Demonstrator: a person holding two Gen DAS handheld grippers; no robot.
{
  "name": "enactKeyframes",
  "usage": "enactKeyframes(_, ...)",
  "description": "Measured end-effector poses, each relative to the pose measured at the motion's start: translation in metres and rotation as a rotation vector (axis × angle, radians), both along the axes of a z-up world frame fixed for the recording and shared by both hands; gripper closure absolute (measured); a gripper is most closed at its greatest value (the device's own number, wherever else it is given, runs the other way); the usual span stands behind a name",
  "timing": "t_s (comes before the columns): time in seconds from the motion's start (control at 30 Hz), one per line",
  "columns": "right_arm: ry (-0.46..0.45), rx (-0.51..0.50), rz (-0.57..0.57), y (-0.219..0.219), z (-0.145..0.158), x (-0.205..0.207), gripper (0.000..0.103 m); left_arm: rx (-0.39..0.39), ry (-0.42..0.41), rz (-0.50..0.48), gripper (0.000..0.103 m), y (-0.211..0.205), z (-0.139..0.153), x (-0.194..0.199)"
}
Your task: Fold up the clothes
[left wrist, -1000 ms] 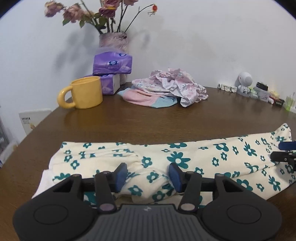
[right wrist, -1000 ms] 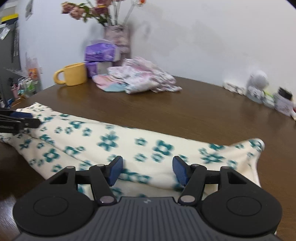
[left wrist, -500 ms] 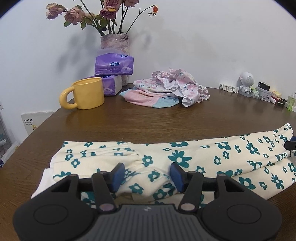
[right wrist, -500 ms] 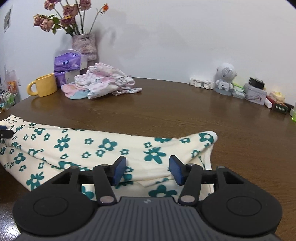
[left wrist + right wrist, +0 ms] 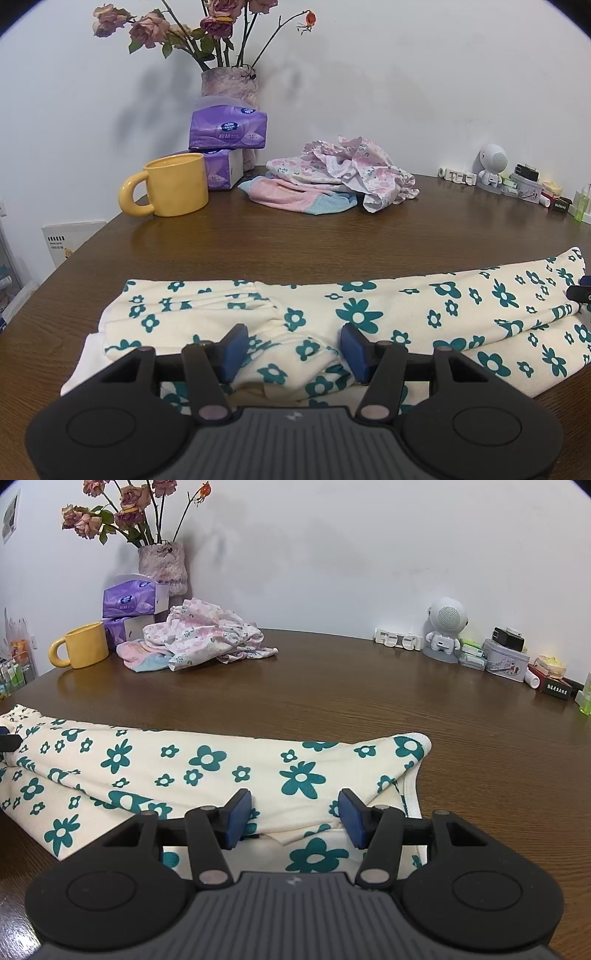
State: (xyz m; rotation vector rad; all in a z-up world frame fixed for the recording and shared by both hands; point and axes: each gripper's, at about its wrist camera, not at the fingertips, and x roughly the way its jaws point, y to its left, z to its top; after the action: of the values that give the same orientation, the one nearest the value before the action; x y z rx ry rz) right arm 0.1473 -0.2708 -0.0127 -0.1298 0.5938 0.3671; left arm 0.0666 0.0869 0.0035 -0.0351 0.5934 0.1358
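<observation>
Down at the near edge of the round, dark wood-grain table (image 5: 295,240), the left wrist view shows a cream garment (image 5: 369,314) printed with teal flowers, soft knit folded into a long band with a gathered waistband bunched at its left end. The left gripper (image 5: 291,345) tilts downward over that bunched end, blue pads spread and released, cloth lying between them but not pinched. Compared with a second ago, this view is nearly unchanged. At the far edge sit a glossy yellow mug (image 5: 173,190), purple tissue packs (image 5: 227,129) and a crumpled pink pile of clothes (image 5: 332,177).

Seen from the right wrist view, the same garment (image 5: 184,764) ends in a rounded folded corner toward the table's right side. The right gripper (image 5: 293,818) also slants down, fingers apart, over the hem without clamping it. Since the earlier frame it has slid rightward along the cloth and its jaws have narrowed slightly. A white round-headed robot figure (image 5: 445,627) stands at the far edge.
</observation>
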Motion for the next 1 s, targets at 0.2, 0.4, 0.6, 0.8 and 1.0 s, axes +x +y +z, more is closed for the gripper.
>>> enactKeyframes(0.2,0.001,-0.008,0.002,0.0015,-0.0003,-0.0002,0.049,-0.004,0.000,0.002,0.048,-0.0003,-0.0002,-0.0004)
enactKeyframes(0.4,0.002,-0.013,0.001,0.0018,-0.0003,-0.0005,0.048,-0.015,0.000,0.003,0.046,0.0011,-0.0003,-0.0003)
enactKeyframes(0.6,0.012,-0.007,0.011,0.0018,-0.0006,-0.0004,0.043,-0.021,0.001,0.005,0.045,0.0014,-0.0002,-0.0011)
enactKeyframes(0.8,0.021,-0.017,0.013,0.0041,-0.0016,-0.0014,0.034,-0.017,0.003,0.006,0.044,0.0006,0.0000,-0.0016)
enactKeyframes(1.0,0.027,-0.010,0.011,0.0030,-0.0025,-0.0009,0.033,-0.020,0.005,0.002,0.040,0.0014,0.0002,-0.0018)
